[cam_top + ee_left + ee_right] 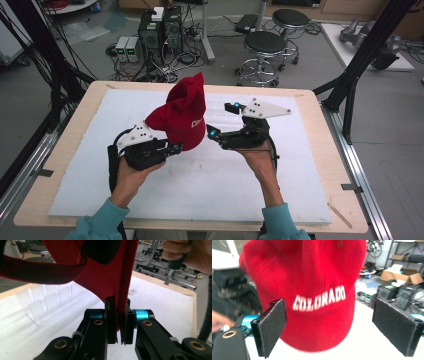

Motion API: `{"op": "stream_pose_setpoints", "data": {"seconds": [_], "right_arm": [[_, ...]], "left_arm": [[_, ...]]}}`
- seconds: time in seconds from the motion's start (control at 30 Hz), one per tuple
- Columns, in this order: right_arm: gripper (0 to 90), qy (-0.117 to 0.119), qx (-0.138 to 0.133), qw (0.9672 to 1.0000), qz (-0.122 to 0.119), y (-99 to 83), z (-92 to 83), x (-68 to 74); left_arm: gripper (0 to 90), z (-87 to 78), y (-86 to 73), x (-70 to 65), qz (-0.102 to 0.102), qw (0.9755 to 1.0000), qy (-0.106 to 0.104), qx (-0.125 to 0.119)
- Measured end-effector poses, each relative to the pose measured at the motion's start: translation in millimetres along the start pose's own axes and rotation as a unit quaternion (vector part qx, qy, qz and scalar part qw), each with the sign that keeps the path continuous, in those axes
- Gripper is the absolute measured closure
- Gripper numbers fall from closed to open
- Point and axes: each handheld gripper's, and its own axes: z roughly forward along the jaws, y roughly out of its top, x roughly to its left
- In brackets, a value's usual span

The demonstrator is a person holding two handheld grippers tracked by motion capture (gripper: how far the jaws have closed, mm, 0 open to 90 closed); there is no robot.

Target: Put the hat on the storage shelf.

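A red cap (182, 112) with white "COLORADO" lettering hangs above the white sheet, crown up. My left gripper (176, 148) is shut on the cap's lower edge; in the left gripper view the red rim (123, 290) runs down between the closed jaws of that gripper (119, 315). My right gripper (221, 120) stands open just right of the cap, its jaws wide apart. In the right gripper view the cap (312, 272) faces me between the two pads (273, 325), and neither pad of the gripper (337, 325) touches it.
A white foam sheet (250, 185) covers the wooden table (310, 100). Behind the table stand two black stools (265, 45) and computer boxes (160, 30) among cables. Black frame posts (360, 65) rise at both sides.
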Motion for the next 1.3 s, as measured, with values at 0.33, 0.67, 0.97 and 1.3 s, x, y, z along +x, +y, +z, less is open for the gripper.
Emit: {"op": "stream_pose_setpoints", "data": {"seconds": [0.33,0.67,0.97,1.3], "right_arm": [[2.6,-0.072,0.001,0.9972,0.017,-32.0,-53.0,-12.7],[1.3,-0.123,-0.008,0.9916,0.04,-71.1,-94.1,-24.3],[0.5,-0.151,-0.008,0.9869,0.055,-102.9,-109.3,-24.8],[0.5,-0.206,-0.013,0.9765,0.063,-148.9,-113.2,-23.6]], "left_arm": [[85.5,17.1,30.6,18.7,0.022,0.9989,0.04,0.006],[85.4,41.9,44.8,41.4,0.025,0.9963,0.078,0.027],[85.5,62.9,42.9,58.0,0.017,0.9935,0.106,0.039],[85.5,85.9,33.8,75.0,0.013,0.9883,0.14,0.06]]}}
